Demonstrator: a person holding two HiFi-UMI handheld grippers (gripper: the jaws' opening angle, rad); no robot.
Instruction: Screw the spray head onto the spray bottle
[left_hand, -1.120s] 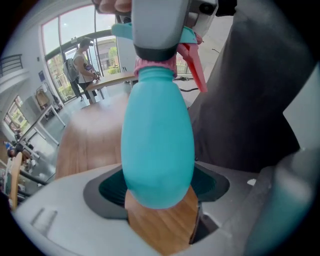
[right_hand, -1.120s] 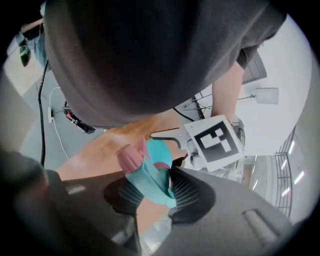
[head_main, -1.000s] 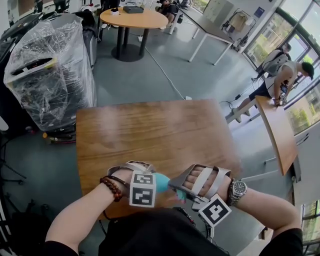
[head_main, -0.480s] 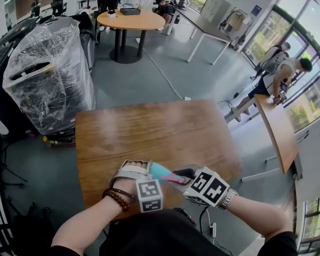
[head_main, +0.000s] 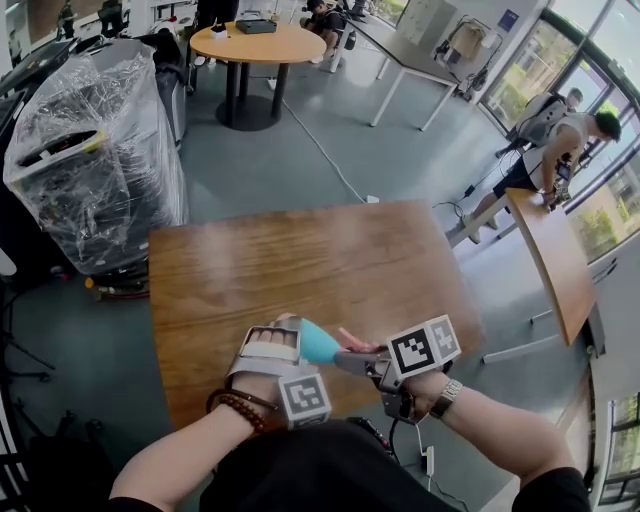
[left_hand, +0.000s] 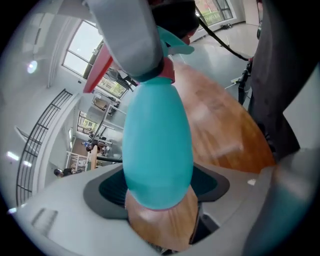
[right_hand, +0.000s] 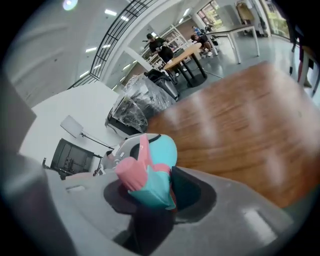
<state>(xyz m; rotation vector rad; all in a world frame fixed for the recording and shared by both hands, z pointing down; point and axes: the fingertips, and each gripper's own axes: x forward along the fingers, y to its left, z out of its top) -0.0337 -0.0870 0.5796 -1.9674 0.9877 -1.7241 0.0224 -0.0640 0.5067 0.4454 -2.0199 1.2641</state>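
I hold the teal spray bottle over the near edge of the wooden table. My left gripper is shut on the bottle's round body, its jaws wide around it. From the right, my right gripper is shut on the pink and teal spray head, which sits at the bottle's neck. The right gripper view shows the bottle just beyond the head, with the left gripper behind it. I cannot see the thread.
A plastic-wrapped machine stands on the floor at the left. A round table is at the far back and another wooden tabletop at the right. A person bends over near it.
My right hand has rolled over, so its marker cube now faces up. Both hands have shifted a little farther over the table, still joined at the bottle.
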